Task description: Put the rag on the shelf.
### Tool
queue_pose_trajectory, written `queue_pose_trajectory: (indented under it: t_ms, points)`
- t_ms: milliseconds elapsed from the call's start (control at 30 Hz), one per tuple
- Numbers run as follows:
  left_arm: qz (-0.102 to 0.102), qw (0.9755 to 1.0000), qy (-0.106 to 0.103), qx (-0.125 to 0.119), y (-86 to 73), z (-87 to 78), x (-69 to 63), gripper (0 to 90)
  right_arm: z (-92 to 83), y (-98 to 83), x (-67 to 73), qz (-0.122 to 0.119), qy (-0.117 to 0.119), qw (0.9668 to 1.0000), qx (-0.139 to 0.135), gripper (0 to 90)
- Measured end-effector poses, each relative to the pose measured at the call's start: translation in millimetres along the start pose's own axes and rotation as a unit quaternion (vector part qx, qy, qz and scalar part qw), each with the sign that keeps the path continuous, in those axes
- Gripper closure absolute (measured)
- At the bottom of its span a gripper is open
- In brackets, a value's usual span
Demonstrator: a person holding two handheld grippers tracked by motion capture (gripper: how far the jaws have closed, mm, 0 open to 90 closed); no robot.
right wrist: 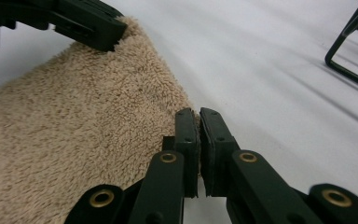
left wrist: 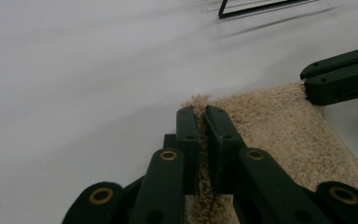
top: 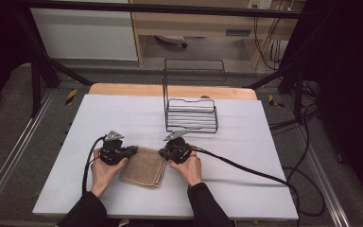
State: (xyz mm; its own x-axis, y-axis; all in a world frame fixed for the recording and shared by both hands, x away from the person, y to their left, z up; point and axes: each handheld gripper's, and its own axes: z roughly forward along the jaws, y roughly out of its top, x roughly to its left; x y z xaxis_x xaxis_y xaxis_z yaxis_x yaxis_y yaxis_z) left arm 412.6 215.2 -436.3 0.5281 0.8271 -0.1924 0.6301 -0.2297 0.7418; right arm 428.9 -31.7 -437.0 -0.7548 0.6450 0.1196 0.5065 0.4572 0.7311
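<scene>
near the table's front edge, my left gripper (top: 131, 150) and right gripper (top: 163, 152) each pinch a far corner of the folded towel (top: 144, 167); the wire rack (top: 191, 115) beyond waits empty, likely its destination.

High view overhead, facing forward-down; 2 gripper views close, low, sharing towel (top: 144, 166).

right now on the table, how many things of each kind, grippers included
towel: 1, tan, folded
wire rack: 1, black
grippers: 2, left gripper and right gripper, each shut on a far corner of the towel
total: 4
</scene>
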Motion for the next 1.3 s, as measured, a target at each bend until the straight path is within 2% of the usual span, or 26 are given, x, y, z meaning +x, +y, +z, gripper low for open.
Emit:
queue_pose_trajectory:
  t_ms: [100,133,233,267,300,367,400,467,500,600,700,1000,1167,1300]
  points:
    - [0.005,1.0000,0.002,0.002,-0.9,0.7,1.7,82.1,5.4,-2.4,-0.6,0.000,-0.001,1.0000,0.000,86.0]
    - [0.006,1.0000,0.002,-0.001,-0.1,0.8,2.7,78.1,6.0,-4.0,0.5,-0.004,-0.005,1.0000,0.000,84.3]
    - [0.023,0.9997,0.006,-0.009,5.5,0.9,7.2,73.3,3.4,-3.7,0.9,-0.005,-0.009,0.9999,-0.004,79.4]
    - [0.028,0.9996,0.005,-0.007,7.8,1.3,9.0,68.1,0.7,-3.3,1.3,-0.004,-0.010,0.9999,-0.010,77.4]
    - [0.036,0.9993,0.002,-0.002,10.2,2.1,11.2,66.1,-6.3,-1.6,2.1,0.003,-0.008,0.9997,-0.022,69.4]
    - [0.044,0.9990,0.004,-0.004,13.9,5.2,14.1,65.3,-9.5,-0.9,2.4,0.003,-0.010,0.9996,-0.028,67.3]
    - [0.042,0.9991,-0.002,-0.003,15.2,7.6,15.6,65.1,-12.2,-0.3,3.1,0.007,-0.013,0.9994,-0.032,62.8]
    - [0.051,0.9985,-0.009,0.016,17.5,12.7,17.3,64.4,-15.4,-0.3,4.6,0.017,-0.028,0.9986,-0.042,53.3]
    - [0.053,0.9984,-0.010,0.019,17.5,14.9,17.4,64.4,-15.4,-0.3,4.6,0.017,-0.028,0.9986,-0.042,53.3]
    - [0.057,0.9977,-0.013,0.034,15.9,18.8,17.7,66.4,-11.0,-1.7,4.2,0.038,-0.034,0.9981,-0.036,48.6]
    - [0.058,0.9971,-0.018,0.046,14.1,19.9,18.8,70.9,-0.8,-5.5,2.4,0.060,-0.040,0.9972,-0.022,49.3]
    - [0.058,0.9959,-0.031,0.062,12.5,21.4,17.1,76.7,6.9,-10.7,1.8,0.079,-0.043,0.9960,-0.005,55.0]
    - [0.050,0.9961,-0.037,0.064,11.1,21.4,17.1,77.8,8.6,-12.9,4.6,0.097,-0.033,0.9948,0.000,64.0]
    - [0.049,0.9961,-0.036,0.063,10.6,21.4,17.0,78.2,8.8,-14.0,7.3,0.115,-0.034,0.9928,-0.002,68.9]
